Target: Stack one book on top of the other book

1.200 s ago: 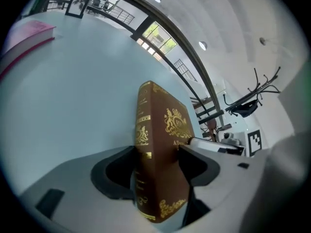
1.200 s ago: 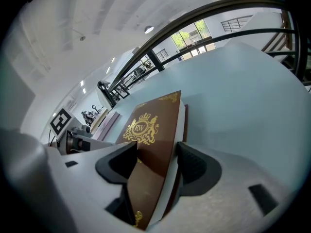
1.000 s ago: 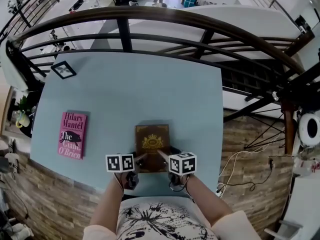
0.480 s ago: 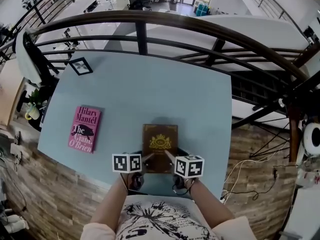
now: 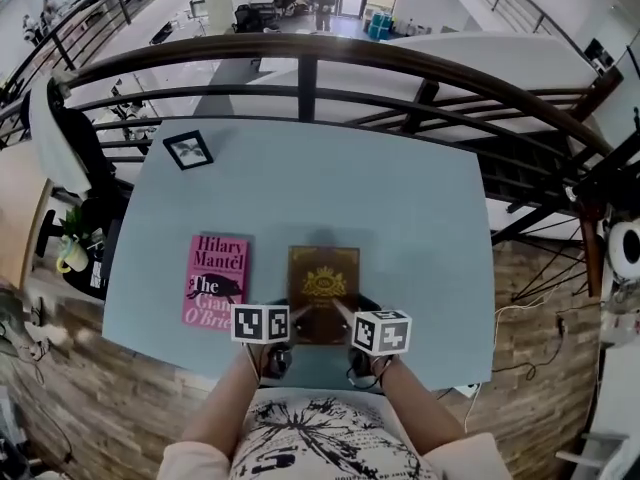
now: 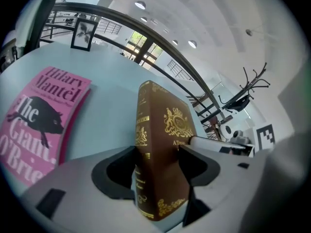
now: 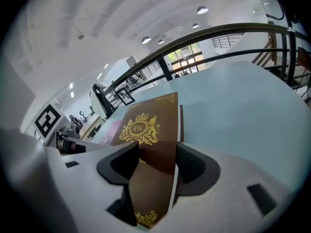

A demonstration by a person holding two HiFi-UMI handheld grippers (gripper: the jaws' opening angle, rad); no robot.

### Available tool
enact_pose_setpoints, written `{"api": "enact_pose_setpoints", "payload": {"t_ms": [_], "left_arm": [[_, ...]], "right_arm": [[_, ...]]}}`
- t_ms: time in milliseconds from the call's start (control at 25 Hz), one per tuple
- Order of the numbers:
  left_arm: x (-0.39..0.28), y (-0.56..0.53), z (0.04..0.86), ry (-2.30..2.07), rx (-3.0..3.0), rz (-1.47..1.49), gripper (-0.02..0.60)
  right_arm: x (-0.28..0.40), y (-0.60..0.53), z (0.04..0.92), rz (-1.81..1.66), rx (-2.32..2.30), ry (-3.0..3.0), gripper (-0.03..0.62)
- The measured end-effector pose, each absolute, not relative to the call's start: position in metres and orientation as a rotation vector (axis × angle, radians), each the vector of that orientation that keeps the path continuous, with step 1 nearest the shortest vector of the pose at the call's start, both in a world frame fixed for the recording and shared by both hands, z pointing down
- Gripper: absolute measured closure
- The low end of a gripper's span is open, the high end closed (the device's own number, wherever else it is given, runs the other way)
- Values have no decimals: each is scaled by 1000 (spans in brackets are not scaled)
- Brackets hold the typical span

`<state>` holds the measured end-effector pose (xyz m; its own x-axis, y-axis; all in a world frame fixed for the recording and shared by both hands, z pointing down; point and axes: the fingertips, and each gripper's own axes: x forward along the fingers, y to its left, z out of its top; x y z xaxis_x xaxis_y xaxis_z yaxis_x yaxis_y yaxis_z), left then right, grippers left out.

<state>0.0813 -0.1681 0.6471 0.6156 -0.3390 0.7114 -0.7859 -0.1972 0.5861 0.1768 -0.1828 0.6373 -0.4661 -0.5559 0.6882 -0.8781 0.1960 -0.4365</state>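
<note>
A brown book with a gold crest (image 5: 323,284) is held just above the pale blue table (image 5: 410,228) near its front edge. My left gripper (image 5: 297,314) is shut on its near left corner and my right gripper (image 5: 341,312) on its near right corner. In the left gripper view the brown book (image 6: 163,130) stands spine-on between the pads of the left gripper (image 6: 158,161). The right gripper (image 7: 154,160) clamps the brown cover (image 7: 148,127) the same way. A pink book (image 5: 215,279) lies flat just left of it, also seen as the pink book (image 6: 39,120).
A small black picture frame (image 5: 188,149) lies at the table's far left corner. A dark curved railing (image 5: 320,58) runs behind the table. A potted plant (image 5: 70,253) sits below the table's left edge. The front edge is close to the person's body.
Both grippers have carried the brown book to the left and slightly up. It now sits close beside the pink book instead of well to its right.
</note>
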Motion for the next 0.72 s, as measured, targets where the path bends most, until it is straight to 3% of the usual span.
{"api": "enact_pose_setpoints", "payload": {"t_ms": [440, 720], "left_arm": [[-91, -172, 627, -925, 1839, 589, 307], [-160, -178, 639, -923, 1799, 567, 307]], "right_arm": [[5, -182, 621, 1191, 1395, -2111, 367], [-64, -190, 629, 1168, 1357, -2085, 368]]}}
